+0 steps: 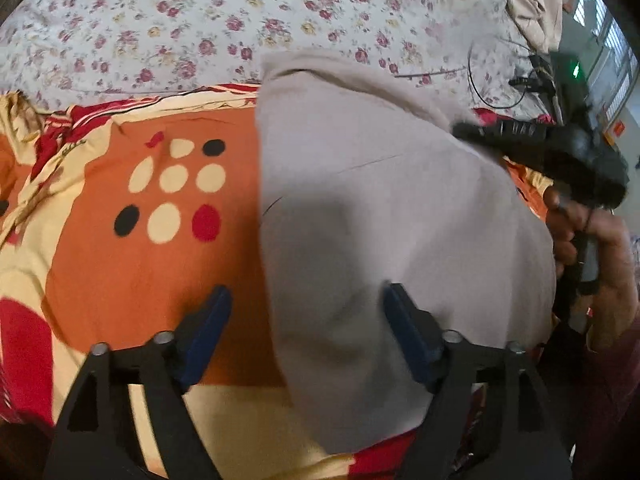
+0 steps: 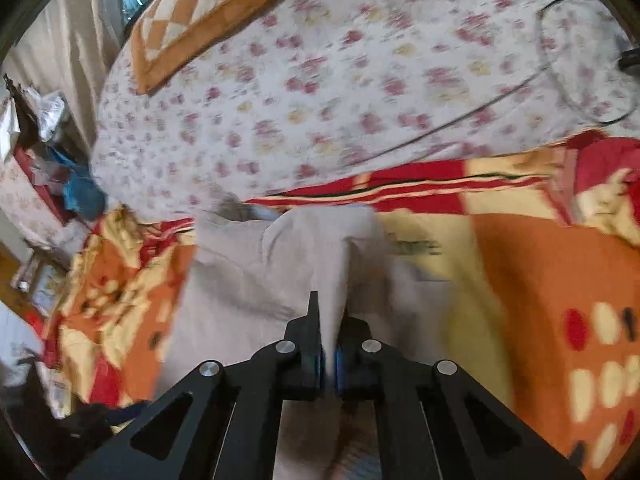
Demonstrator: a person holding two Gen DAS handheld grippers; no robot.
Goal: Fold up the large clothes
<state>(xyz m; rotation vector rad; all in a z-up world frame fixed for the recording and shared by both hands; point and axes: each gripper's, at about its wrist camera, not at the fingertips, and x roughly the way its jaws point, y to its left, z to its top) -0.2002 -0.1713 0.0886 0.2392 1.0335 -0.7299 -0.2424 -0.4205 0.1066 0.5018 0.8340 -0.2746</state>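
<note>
Black linkage arms tipped with blue pads filled the bottom of the left wrist view, where the left gripper (image 1: 306, 332) hung with its fingers spread wide apart and nothing between them. One blue pad (image 1: 208, 332) stood over the orange, red and cream patterned blanket (image 1: 120, 264); the other pad stood over the large pale grey cloth garment (image 1: 392, 216), which lay on that blanket with its straight left edge running away from the camera. At the right of that view a bare hand (image 1: 600, 256) held the black handle of the right gripper (image 1: 472, 132), whose fingers reached to the garment's upper right corner. From the right wrist view, the right gripper (image 2: 328, 336) had its fingers pressed together on a pinched-up ridge of the grey garment (image 2: 248, 280), the cloth rising in a peaked fold ahead of the fingertips while the remainder lay flat on the blanket (image 2: 540, 272) below. Beyond the blanket spread a white bedsheet printed with small pink flowers (image 2: 320, 92), with a thin black cable (image 2: 480, 108) trailing over it and an orange-and-cream checked cushion (image 2: 192, 16) at its far corner.
</note>
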